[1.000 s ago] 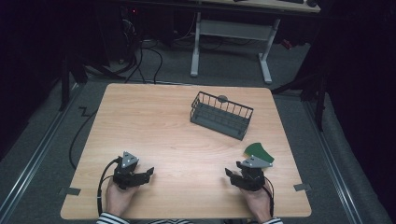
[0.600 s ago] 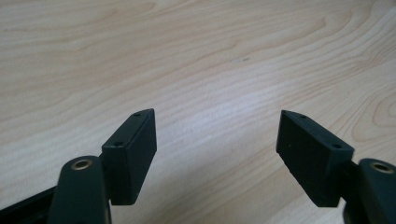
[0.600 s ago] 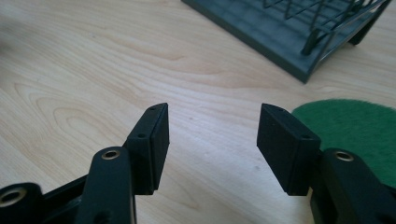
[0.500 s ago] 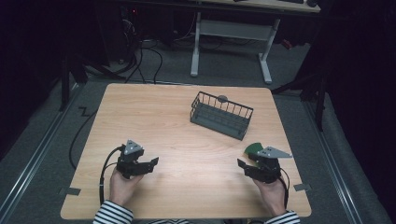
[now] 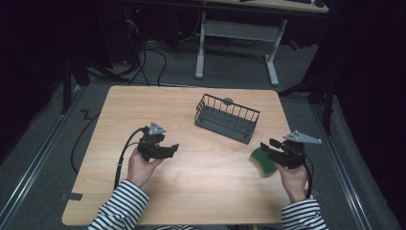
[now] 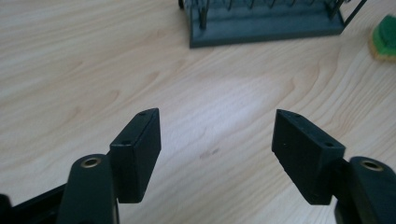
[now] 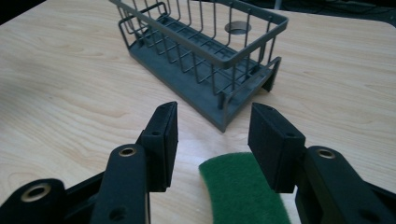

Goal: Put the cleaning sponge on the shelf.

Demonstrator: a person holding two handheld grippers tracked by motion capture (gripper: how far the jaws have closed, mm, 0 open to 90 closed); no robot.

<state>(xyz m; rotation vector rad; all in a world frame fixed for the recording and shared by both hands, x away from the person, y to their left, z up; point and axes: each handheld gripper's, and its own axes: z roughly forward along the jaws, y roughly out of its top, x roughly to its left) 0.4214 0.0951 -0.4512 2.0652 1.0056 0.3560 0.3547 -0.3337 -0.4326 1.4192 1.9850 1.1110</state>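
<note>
the left gripper (image 5: 170, 147) is raised over the surface (image 5: 201, 191), on the near left side of the wire basket (image 5: 227, 118), pointing toward it; its jaws have just been closing a little but are released, with nothing between them. the right gripper (image 5: 268, 147) is lifted on the near right of the basket. its jaws have just been closing, not yet pressing the green sponge (image 7: 243, 189) that lies on the surface just below and between them.

Wooden table (image 5: 143, 110) w/ rounded corners, seen from above.
On it: dark wire basket (image 5: 227, 118) right of centre toward far edge, a round hole (image 5: 228, 101) in tabletop just behind; green sponge (image 5: 263, 161) near right edge, apart from basket.
</note>
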